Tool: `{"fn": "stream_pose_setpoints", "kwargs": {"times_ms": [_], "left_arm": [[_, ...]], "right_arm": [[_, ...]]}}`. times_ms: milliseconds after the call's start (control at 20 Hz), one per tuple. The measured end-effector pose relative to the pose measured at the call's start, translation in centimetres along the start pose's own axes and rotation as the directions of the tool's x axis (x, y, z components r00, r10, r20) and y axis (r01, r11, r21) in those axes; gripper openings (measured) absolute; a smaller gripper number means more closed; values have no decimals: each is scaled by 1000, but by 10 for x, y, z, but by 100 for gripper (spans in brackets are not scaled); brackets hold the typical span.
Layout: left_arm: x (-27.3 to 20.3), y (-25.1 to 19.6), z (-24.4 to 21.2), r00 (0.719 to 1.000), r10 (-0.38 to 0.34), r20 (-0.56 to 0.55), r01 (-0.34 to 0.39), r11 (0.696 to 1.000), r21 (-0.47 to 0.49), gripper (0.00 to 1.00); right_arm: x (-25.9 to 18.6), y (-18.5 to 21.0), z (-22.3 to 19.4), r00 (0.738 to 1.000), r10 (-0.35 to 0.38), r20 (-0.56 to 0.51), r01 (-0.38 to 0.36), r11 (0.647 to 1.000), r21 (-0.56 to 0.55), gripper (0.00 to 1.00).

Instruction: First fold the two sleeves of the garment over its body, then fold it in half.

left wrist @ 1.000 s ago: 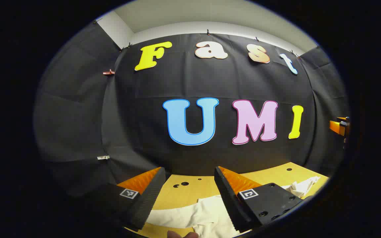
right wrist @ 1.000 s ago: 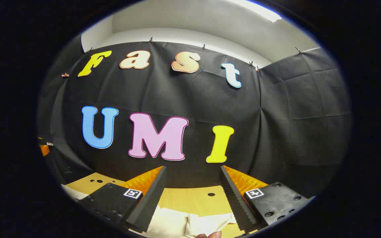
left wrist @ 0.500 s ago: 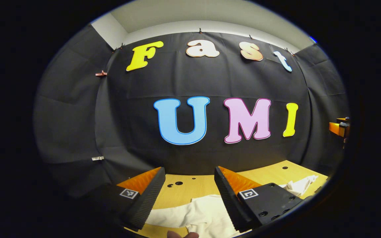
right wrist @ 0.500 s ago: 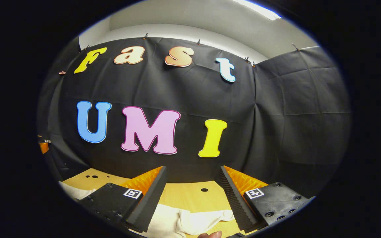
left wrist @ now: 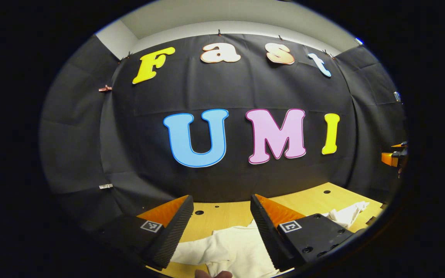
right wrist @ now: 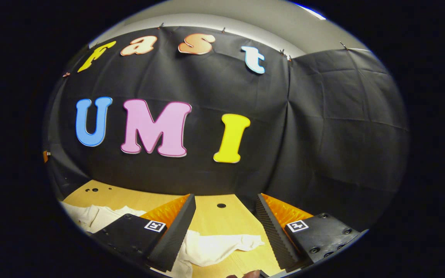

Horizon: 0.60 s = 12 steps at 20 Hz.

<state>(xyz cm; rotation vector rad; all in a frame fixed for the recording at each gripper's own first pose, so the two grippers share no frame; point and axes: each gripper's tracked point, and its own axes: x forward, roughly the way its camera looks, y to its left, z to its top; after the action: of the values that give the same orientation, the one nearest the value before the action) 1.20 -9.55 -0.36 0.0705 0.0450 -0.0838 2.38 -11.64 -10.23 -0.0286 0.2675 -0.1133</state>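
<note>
White garment [left wrist: 230, 247] rumpled on the wooden table [left wrist: 222, 220], both sleeves unfolded.
I hold left gripper [left wrist: 221, 227] and right gripper [right wrist: 225, 227] above it, jaws wide apart, empty; pinching bunched cloth could drag extra layers and skew the fold.

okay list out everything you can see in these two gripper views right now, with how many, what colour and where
garment: one, white, lying rumpled on the table under both grippers; a sleeve lies flat between the right fingers
table: one, light wood with small dark holes, against the booth's wall
booth's wall: black cloth, behind the table
clips: a few, small, on the cloth
left gripper: one, open, above the garment
right gripper: one, open, above the sleeve
fingertip: person's, bottom edge of left gripper view
</note>
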Motion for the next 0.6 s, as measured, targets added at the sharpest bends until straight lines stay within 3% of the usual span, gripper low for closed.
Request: {"fn": "stream_pose_setpoints", "kwargs": {"times_ms": [250, 600], "left_arm": [[14, -42, -2, 1000, -20, -19, 20, 1000, 23, 94], [31, -103, -6, 998, -41, -51, 44, 998, 48, 96]], "right_arm": [[46, -29, -57, 988, 7, -151, 0, 999, 50, 97], [111, -67, -152, 932, -2, -362, 14, 999, 31, 98]]}}
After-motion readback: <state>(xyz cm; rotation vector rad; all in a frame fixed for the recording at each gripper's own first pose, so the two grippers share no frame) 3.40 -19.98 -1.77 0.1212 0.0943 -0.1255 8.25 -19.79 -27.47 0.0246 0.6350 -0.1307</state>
